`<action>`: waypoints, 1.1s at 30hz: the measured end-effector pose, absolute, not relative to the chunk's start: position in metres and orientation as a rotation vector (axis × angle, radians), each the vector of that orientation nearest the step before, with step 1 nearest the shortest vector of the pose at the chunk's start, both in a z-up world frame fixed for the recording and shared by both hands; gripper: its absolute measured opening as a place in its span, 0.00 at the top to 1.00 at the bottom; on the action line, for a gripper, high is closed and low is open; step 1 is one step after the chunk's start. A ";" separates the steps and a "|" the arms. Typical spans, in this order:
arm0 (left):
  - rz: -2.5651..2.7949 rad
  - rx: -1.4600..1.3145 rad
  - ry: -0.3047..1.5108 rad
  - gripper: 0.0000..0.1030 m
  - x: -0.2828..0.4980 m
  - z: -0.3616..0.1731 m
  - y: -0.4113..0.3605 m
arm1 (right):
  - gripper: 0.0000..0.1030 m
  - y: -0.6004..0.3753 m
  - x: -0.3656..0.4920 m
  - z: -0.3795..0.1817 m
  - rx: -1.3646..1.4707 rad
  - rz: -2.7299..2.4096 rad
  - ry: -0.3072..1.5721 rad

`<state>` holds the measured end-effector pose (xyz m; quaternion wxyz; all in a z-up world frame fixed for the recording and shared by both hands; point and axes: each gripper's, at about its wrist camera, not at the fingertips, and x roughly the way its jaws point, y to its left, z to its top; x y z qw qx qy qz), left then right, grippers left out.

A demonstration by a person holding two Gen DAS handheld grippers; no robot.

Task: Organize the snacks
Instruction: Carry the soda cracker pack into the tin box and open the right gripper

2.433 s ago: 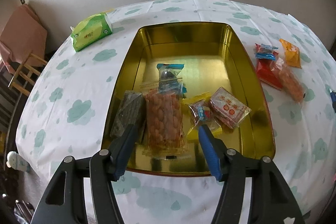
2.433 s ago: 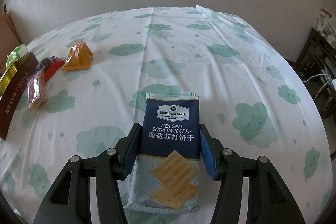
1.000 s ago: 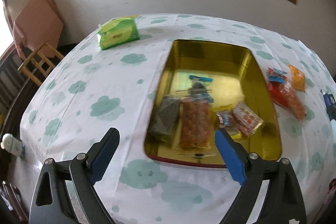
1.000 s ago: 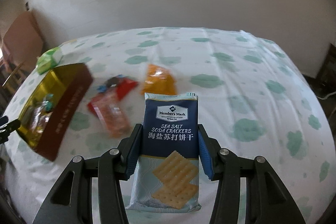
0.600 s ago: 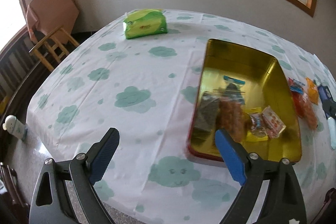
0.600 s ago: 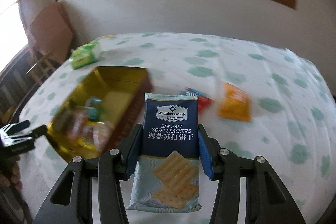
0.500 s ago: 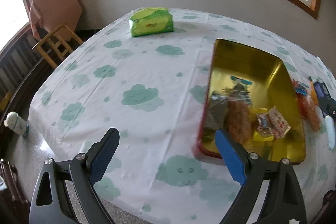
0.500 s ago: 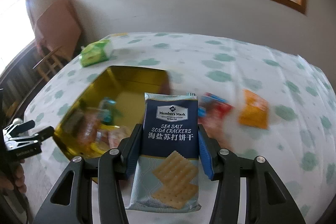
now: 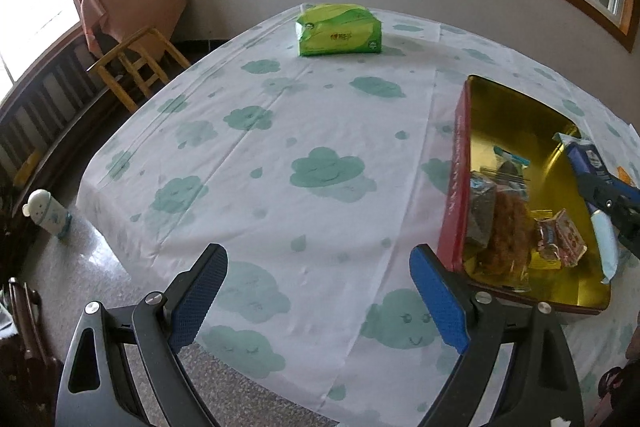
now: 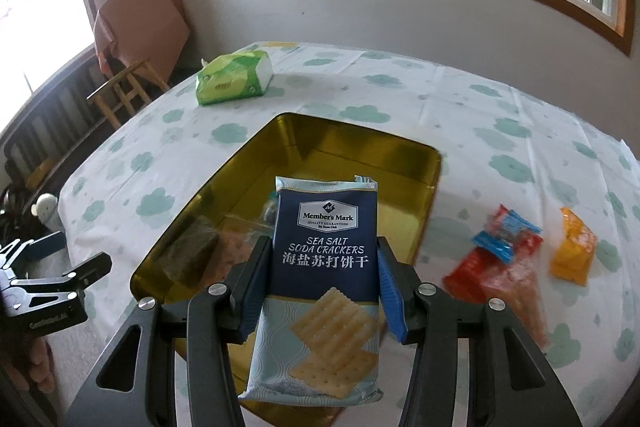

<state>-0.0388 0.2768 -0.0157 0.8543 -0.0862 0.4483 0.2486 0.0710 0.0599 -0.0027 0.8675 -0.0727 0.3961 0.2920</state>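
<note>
Right hand-held gripper pinching cracker pack, tin beyond; left hand-held gripper spread over tabletop.

The right gripper holds a cracker pack tight above a gold tin. The tin has a few snacks inside, maybe nuts; they look blurry. More snacks lie right of the tin. A green tissue pack sits behind.

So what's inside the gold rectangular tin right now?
Inside the gold rectangular tin: a dark flat packet, an orange snack bag, a blue-topped clear packet and small red-and-white sweets. Anything beneath them is covered.
</note>
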 end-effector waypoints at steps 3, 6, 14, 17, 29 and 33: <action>0.527 -0.185 0.942 0.12 -0.040 -0.015 0.278 | 0.51 0.065 0.074 -0.008 -0.152 0.622 0.846; 0.519 -0.179 0.935 0.12 -0.042 -0.014 0.277 | 0.51 0.069 0.078 -0.015 -0.160 0.617 0.863; 0.527 -0.185 0.944 0.11 -0.043 -0.015 0.279 | 0.51 0.071 0.080 -0.029 -0.160 0.612 0.902; 0.527 -0.185 0.942 0.11 -0.043 -0.014 0.278 | 0.51 0.074 0.078 -0.031 -0.164 0.622 0.904; 0.507 -0.168 0.942 0.11 -0.040 -0.013 0.268 | 0.46 0.065 0.070 -0.022 -0.157 0.636 0.866; 0.495 -0.158 0.935 0.11 -0.039 -0.009 0.261 | 0.44 0.054 0.063 -0.016 -0.131 0.651 0.846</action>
